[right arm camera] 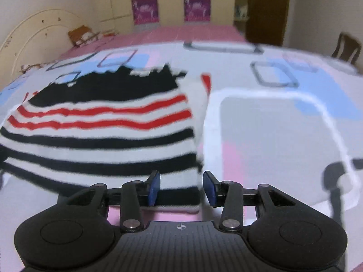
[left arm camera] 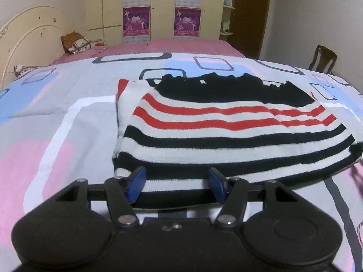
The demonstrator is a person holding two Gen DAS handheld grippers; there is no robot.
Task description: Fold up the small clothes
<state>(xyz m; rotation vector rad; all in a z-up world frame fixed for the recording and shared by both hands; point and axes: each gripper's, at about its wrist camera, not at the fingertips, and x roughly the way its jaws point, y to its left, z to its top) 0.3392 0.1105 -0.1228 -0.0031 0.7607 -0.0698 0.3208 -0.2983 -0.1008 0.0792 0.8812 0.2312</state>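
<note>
On the bed: I see a striped sweater [left arm camera: 226,131] lying flat on the patterned quilt [left arm camera: 56,122], folded, its black upper part on the far side, red stripes in the middle, black stripes nearest me.
Left gripper [left arm camera: 177,182]: I have its blue fingers [left arm camera: 138,180] spread apart at the sweater's near hem, toward its left corner, gripping nothing.
Right gripper [right arm camera: 181,187]: I have its blue fingers [right arm camera: 209,188] spread apart at the sweater's [right arm camera: 102,136] near right corner; this view is blurred, and I cannot tell whether they touch the knit.
Beyond the sweater: pink sheet [left arm camera: 177,46], wardrobe [left arm camera: 158,6] with purple posters, cream headboard [left arm camera: 29,38] to its left, wooden chair [left arm camera: 323,59] to its right.
</note>
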